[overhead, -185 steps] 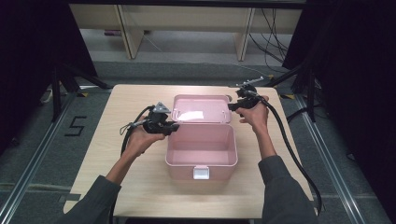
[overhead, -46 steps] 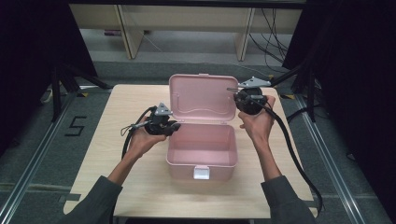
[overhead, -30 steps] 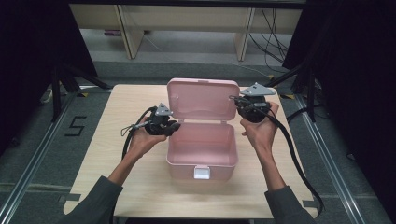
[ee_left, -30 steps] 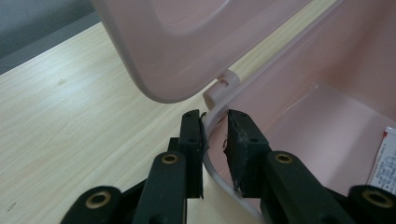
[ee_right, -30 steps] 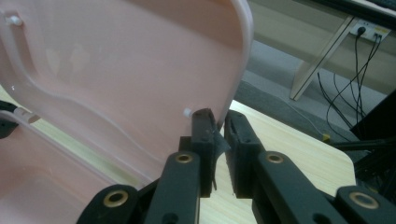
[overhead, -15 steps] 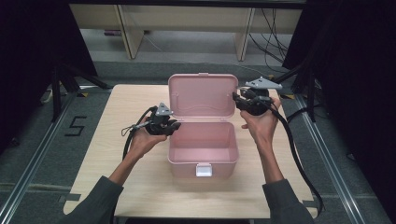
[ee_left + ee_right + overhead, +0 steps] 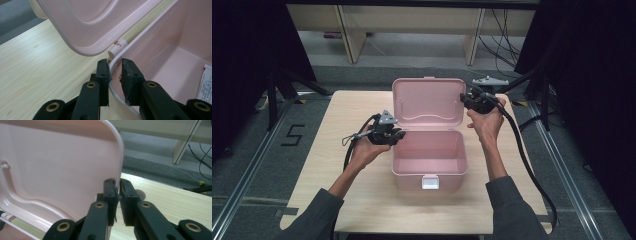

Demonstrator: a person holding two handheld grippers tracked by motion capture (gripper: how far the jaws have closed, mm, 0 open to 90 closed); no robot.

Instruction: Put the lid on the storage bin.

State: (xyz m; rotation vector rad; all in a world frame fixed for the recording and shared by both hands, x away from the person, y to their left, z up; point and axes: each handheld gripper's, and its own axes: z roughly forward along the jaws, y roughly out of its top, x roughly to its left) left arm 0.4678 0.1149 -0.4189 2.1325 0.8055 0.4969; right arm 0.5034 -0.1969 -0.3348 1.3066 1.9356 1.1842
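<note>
Standing near the middle of the wooden table (image 7: 337, 165), the pink box (image 7: 429, 160) had its lid (image 7: 428, 101) raised almost upright on the rear hinge. The left gripper (image 7: 115, 75) was clamped on the box's left wall at the rear corner, one jaw outside and one inside (the white rim ran between them). The right gripper (image 7: 117, 192) had just been closing and pinched the lid's right edge. A white label (image 7: 205, 82) lay on the box floor
</note>
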